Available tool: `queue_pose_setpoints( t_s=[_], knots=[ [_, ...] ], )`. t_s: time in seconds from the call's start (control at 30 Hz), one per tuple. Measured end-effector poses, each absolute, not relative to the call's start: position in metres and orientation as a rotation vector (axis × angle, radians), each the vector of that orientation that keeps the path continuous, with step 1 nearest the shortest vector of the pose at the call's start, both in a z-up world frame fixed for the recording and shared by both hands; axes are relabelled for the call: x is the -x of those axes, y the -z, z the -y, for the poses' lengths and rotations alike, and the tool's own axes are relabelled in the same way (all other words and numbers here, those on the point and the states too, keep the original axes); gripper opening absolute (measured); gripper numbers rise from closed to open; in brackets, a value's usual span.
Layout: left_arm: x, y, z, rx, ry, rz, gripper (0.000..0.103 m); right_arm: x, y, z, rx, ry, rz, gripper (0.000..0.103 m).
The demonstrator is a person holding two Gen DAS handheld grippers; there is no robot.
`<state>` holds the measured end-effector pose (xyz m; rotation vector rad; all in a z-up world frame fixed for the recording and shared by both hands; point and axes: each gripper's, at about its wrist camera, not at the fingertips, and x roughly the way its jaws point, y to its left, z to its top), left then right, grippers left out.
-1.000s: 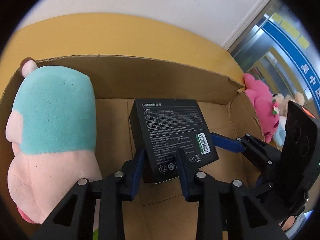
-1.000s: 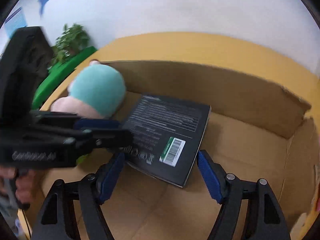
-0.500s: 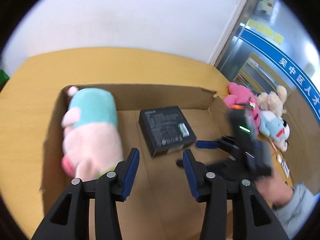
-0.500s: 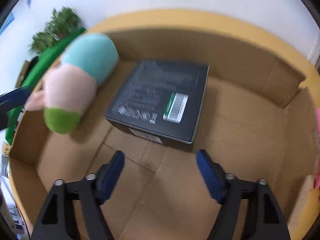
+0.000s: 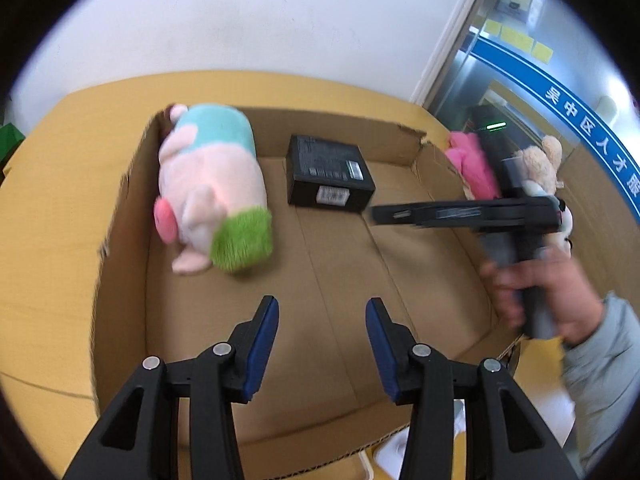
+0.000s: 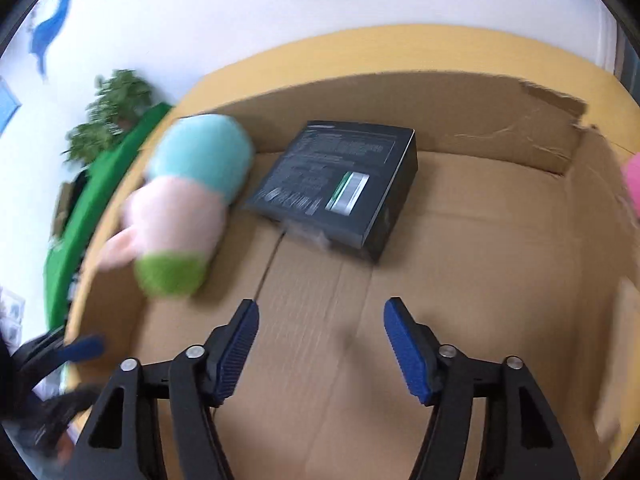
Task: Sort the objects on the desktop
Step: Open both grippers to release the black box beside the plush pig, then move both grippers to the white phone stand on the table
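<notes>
Office lobby: blue signage band [image 5: 576, 120], glass doors, potted plant [image 6: 108, 120].

A green leafy plant [image 6: 110, 120] stands by the white wall [image 5: 280, 20]; blue-banded glass door [image 5: 560, 92] right.

black box [image 5: 330, 175]: flat, label up, in cardboard carton [image 5: 124, 216] | plush pig [image 5: 212, 196]: lying beside it

Blur and cropped edges

The plush pig [image 6: 180, 204] is smearing with motion blur in the right wrist view; the black box [image 6: 340, 184] print is blurring past reading (barcode label too), and the pink toy [image 6: 632, 184] is running off the frame edge.
</notes>
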<state>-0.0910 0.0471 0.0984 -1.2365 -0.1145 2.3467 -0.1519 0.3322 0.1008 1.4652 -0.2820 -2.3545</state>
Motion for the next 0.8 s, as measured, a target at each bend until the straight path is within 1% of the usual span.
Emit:
queue_pose_setpoints(
  t_s=[0.07,0.13,0.17,0.27,0.37,0.43,0.47,0.6,0.67,0.8],
  knots=[
    [0.083,-0.091,-0.045,1.246,-2.328,0.125,0.045,0.119,-0.123,-0.343,-1.415,2.365,0.253,0.072],
    [0.078,-0.084,-0.042,1.264,-2.319,0.134,0.045,0.079,-0.146,-0.355,-1.350,2.397,0.215,0.082],
    [0.077,-0.081,-0.040,1.279,-2.318,0.145,0.045,0.057,-0.152,-0.359,-1.327,2.419,0.201,0.084],
    [0.072,-0.071,-0.034,1.310,-2.320,0.181,0.045,0.019,-0.151,-0.379,-1.369,2.443,0.180,0.085],
    [0.064,-0.072,-0.038,1.301,-2.347,0.120,0.045,-0.006,-0.128,-0.387,-1.454,2.422,0.163,0.084],
    [0.061,-0.072,-0.039,1.314,-2.355,0.105,0.045,-0.019,-0.122,-0.393,-1.442,2.432,0.211,0.084],
    [0.060,-0.072,-0.040,1.318,-2.363,0.092,0.045,-0.022,-0.121,-0.393,-1.441,2.439,0.205,0.083],
    [0.050,-0.071,-0.040,1.320,-2.379,0.028,0.045,-0.033,-0.124,-0.388,-1.416,2.472,0.171,0.082],
    [0.046,-0.075,-0.036,1.303,-2.398,0.035,0.045,-0.036,-0.127,-0.389,-1.399,2.493,0.173,0.082],
    [0.022,-0.097,-0.027,1.192,-2.471,0.049,0.045,-0.058,-0.158,-0.394,-1.220,2.566,0.187,0.083]
  ],
)
